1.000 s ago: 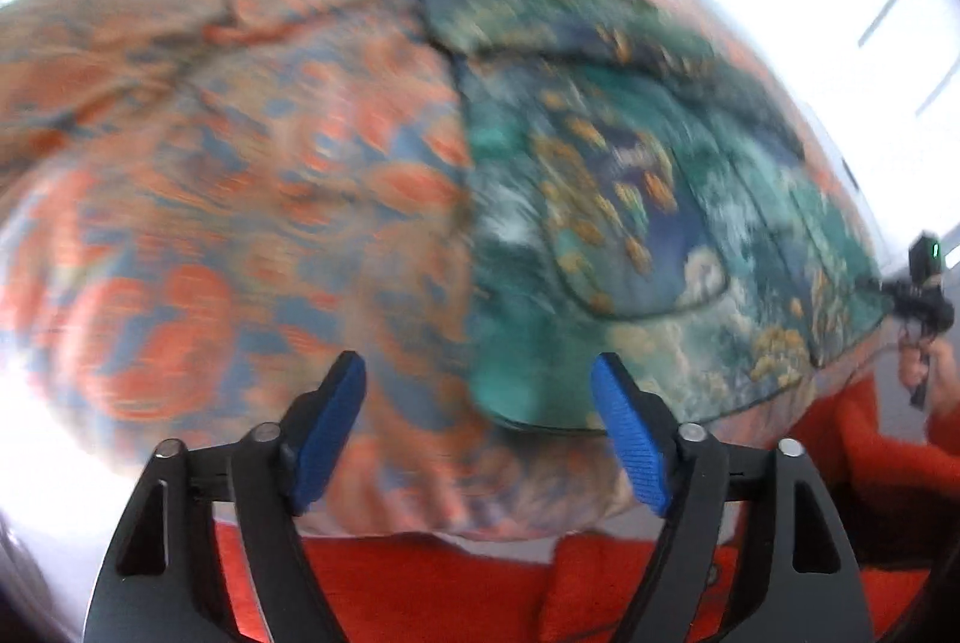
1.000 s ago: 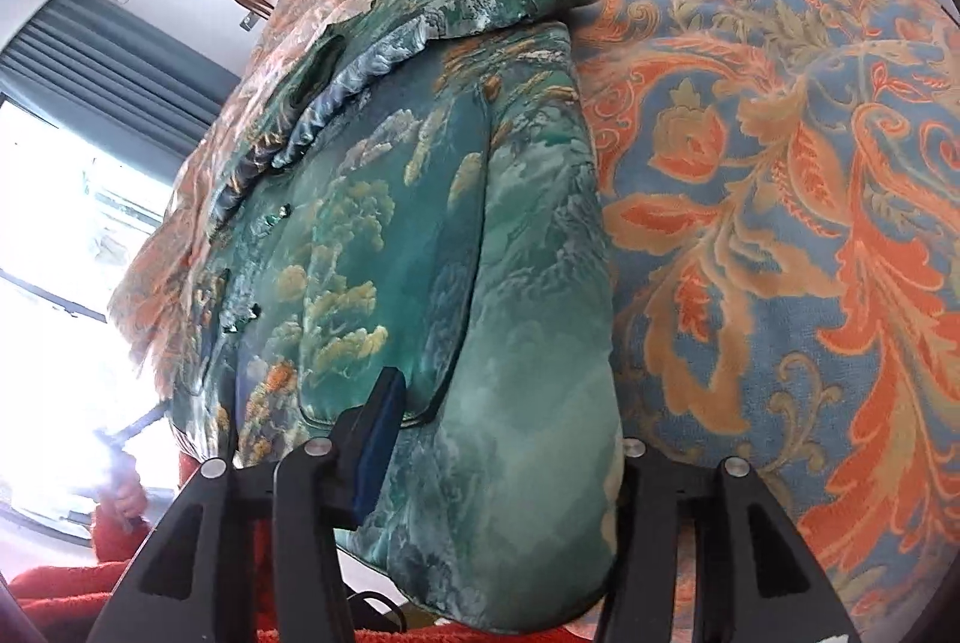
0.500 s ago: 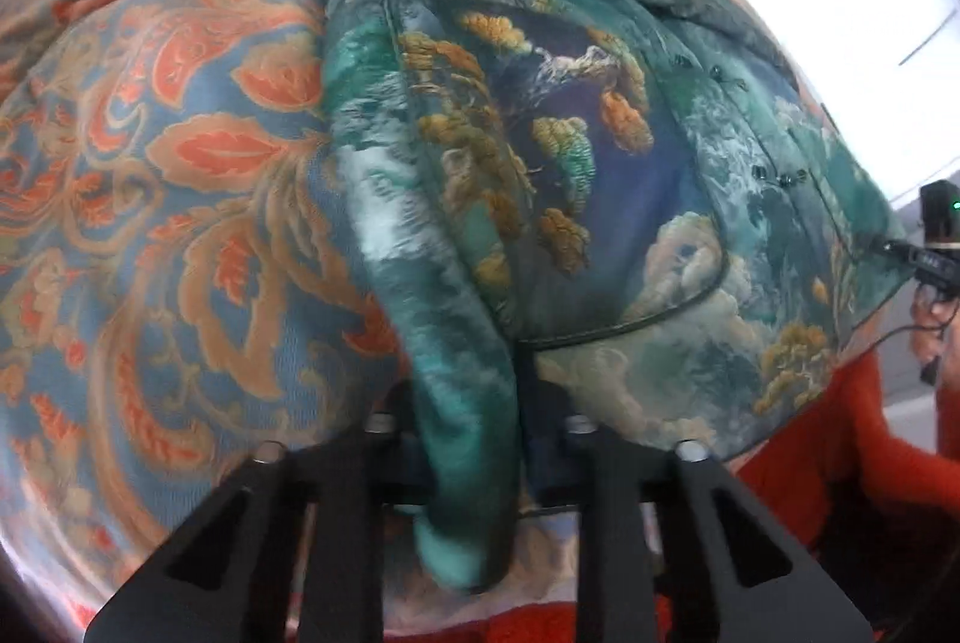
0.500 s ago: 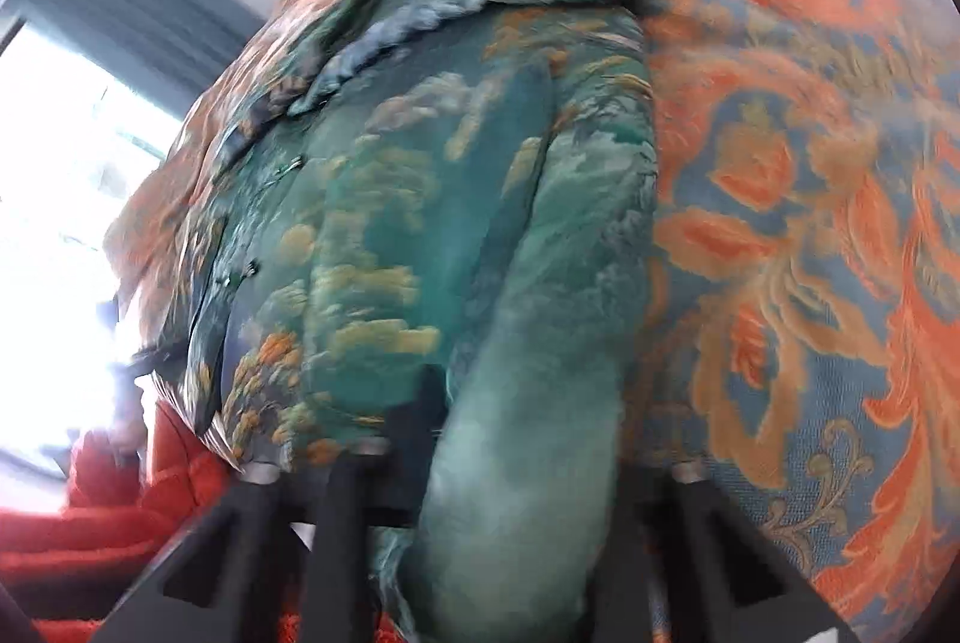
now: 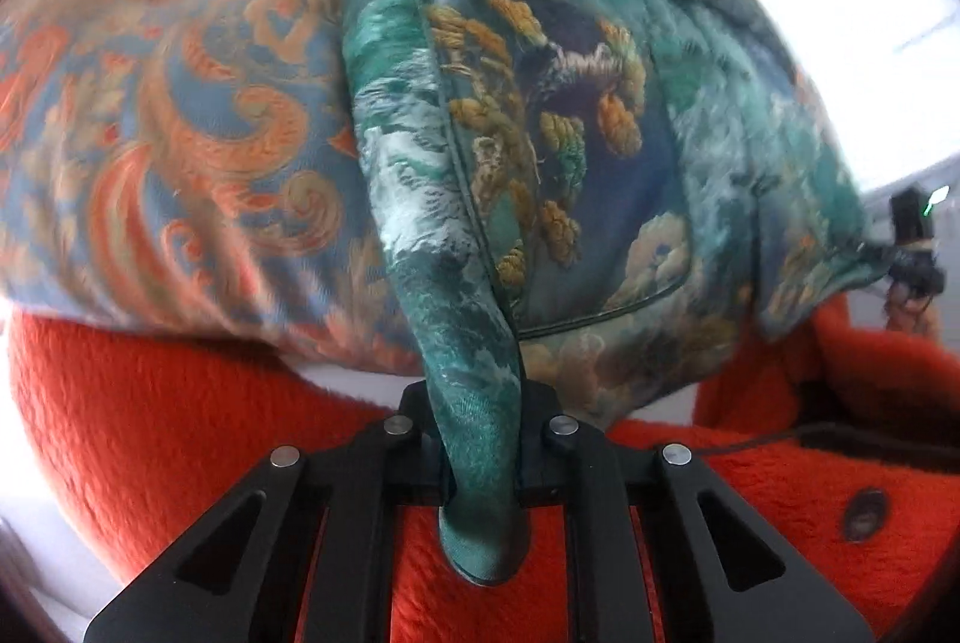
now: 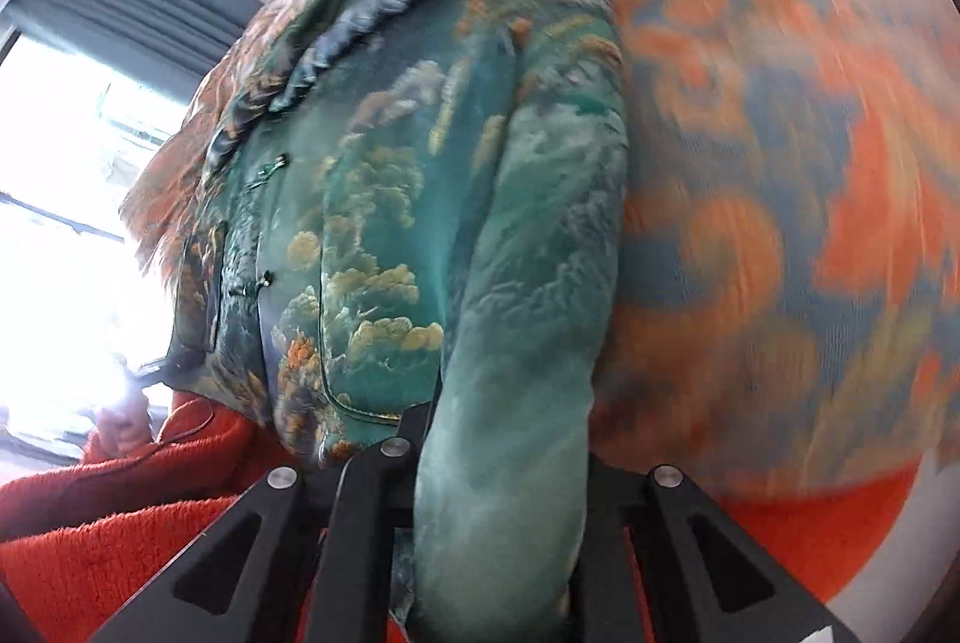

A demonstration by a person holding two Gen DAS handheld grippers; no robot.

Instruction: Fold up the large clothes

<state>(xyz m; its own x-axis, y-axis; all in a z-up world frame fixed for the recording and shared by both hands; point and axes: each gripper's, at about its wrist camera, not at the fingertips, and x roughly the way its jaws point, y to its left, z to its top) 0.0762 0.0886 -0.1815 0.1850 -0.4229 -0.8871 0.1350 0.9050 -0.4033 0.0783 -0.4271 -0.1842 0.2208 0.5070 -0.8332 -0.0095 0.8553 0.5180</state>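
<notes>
Both tongs are clenched on the green brocade jacket (image 5: 540, 114): the left tongs (image 5: 480, 457) on one bottom corner, the right tongs (image 6: 498, 469) on the other. It is spread front-up on the patterned bedspread (image 5: 180, 102). A hem grasp appears made; next, both corners would likely be carried evenly toward the collar (image 6: 336, 36).

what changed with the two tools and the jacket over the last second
A second ago both tools were open at the hem of the green jacket. Since then the left tool and the right tool have each shut on a bottom corner and drawn it back off the edge of the bed, toward the red coat. The jacket's upper part still lies on the patterned bedspread.
</notes>
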